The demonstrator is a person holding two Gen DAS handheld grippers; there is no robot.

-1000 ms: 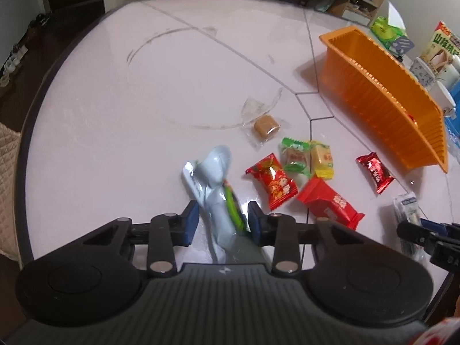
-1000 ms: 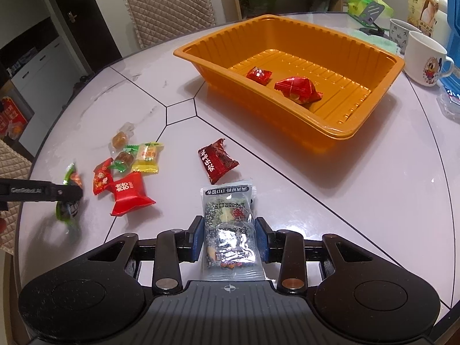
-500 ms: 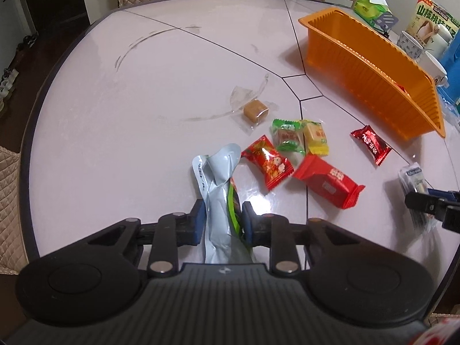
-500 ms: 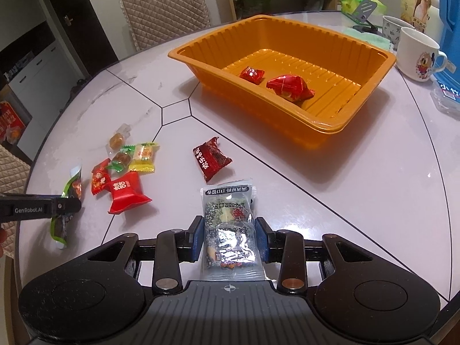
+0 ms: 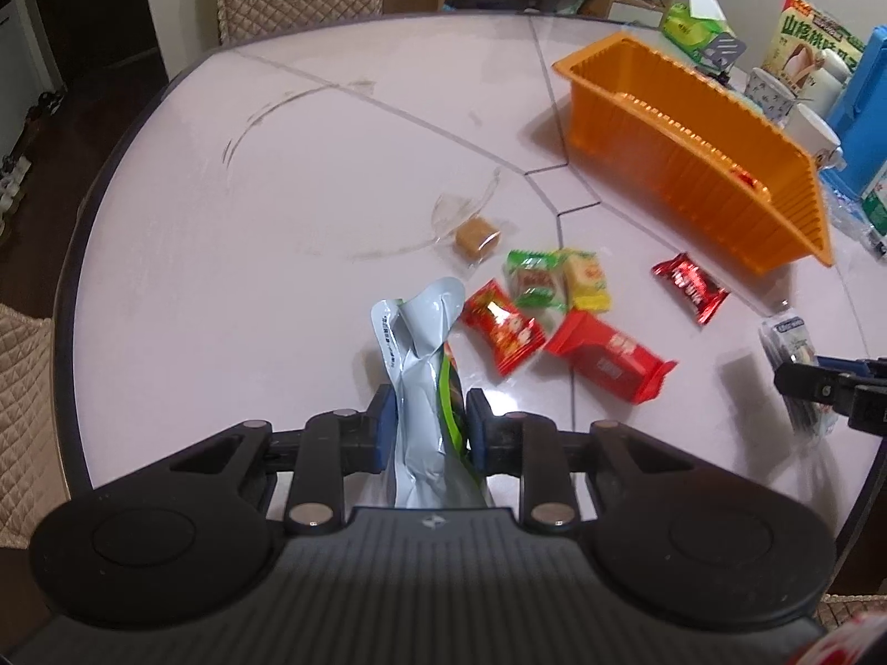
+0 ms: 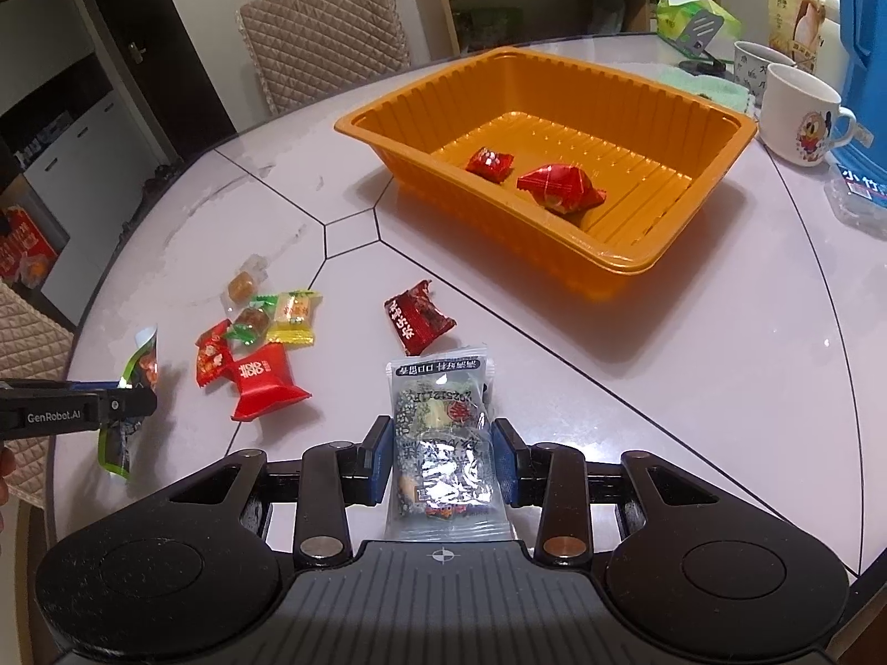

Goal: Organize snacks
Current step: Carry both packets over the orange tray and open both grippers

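My left gripper (image 5: 431,422) is shut on a silver and green snack pouch (image 5: 422,343), held above the table's near edge. My right gripper (image 6: 442,450) is shut on a clear packet of mixed snacks (image 6: 442,432) and holds it above the table. The orange tray (image 6: 654,255) stands at the back right with two red wrapped snacks (image 6: 560,185) inside. Loose on the table lie a red pack (image 6: 263,382), a small red candy (image 6: 210,357), green (image 6: 252,321) and yellow (image 6: 291,316) candies, a clear-wrapped brown sweet (image 6: 241,285) and a dark red packet (image 6: 416,321).
Two mugs (image 6: 798,105), a green tissue pack (image 6: 693,16), a snack box (image 6: 798,5) and a blue container (image 6: 865,39) stand behind the tray. Padded chairs (image 6: 327,39) stand round the round white table (image 5: 249,210).
My left gripper has closed tighter on the pouch and lifted it with a tilt toward the tray. My right gripper has risen slightly with its packet.
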